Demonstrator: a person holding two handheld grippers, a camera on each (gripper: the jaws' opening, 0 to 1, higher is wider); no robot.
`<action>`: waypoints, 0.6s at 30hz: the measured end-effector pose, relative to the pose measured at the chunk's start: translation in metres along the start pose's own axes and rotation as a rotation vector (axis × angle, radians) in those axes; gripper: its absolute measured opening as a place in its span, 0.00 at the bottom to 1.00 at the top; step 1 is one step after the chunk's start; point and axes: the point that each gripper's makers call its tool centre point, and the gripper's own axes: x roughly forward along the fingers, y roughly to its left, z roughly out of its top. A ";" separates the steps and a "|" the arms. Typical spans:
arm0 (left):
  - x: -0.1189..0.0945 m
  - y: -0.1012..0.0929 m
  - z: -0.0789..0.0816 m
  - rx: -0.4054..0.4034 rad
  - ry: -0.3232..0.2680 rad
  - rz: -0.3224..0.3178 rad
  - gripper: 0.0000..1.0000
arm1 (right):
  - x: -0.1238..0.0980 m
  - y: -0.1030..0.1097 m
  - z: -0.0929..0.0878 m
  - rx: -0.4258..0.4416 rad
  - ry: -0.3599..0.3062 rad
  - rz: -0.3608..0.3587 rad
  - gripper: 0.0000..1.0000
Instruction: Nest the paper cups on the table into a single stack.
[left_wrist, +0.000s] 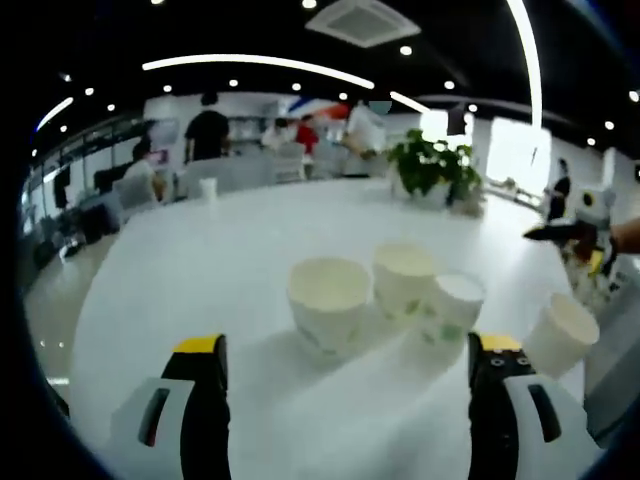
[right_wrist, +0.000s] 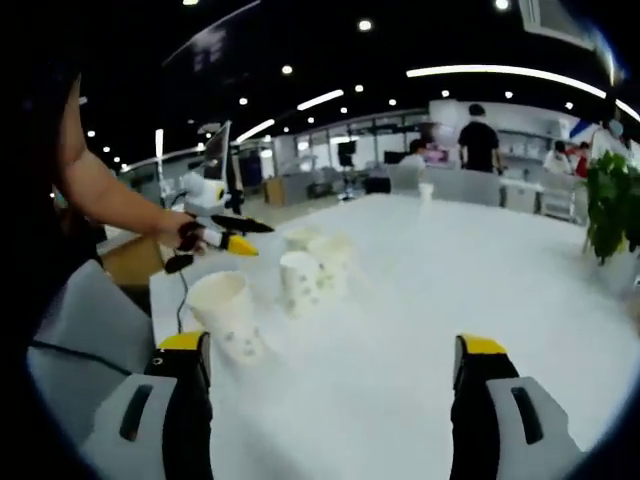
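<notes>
paper cups (left_wrist: 402, 290): four, white, upright, unstacked | three clustered | fourth cup (left_wrist: 561, 335) apart, tilted

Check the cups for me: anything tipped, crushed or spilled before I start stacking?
Nothing stands out. Three paper cups stand upright and close together on the white table, a fourth cup stands apart. No spill or visible damage.

Matt white paper cups (left_wrist: 385, 295) at frame centre on smooth, faintly glossy white table (left_wrist: 230, 260); leafy green plant (left_wrist: 432, 165) upper right; gripper (left_wrist: 345, 400) jaws in black and yellow plastic.
</notes>
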 end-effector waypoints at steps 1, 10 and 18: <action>0.002 0.001 0.001 0.005 0.000 0.000 0.98 | 0.000 0.000 0.000 0.002 0.000 0.000 1.00; 0.025 0.010 0.007 0.052 -0.001 -0.013 0.91 | 0.002 0.000 0.003 0.028 -0.013 -0.012 1.00; 0.040 0.008 0.014 0.050 -0.014 -0.015 0.85 | 0.003 -0.001 0.002 0.031 -0.009 -0.018 1.00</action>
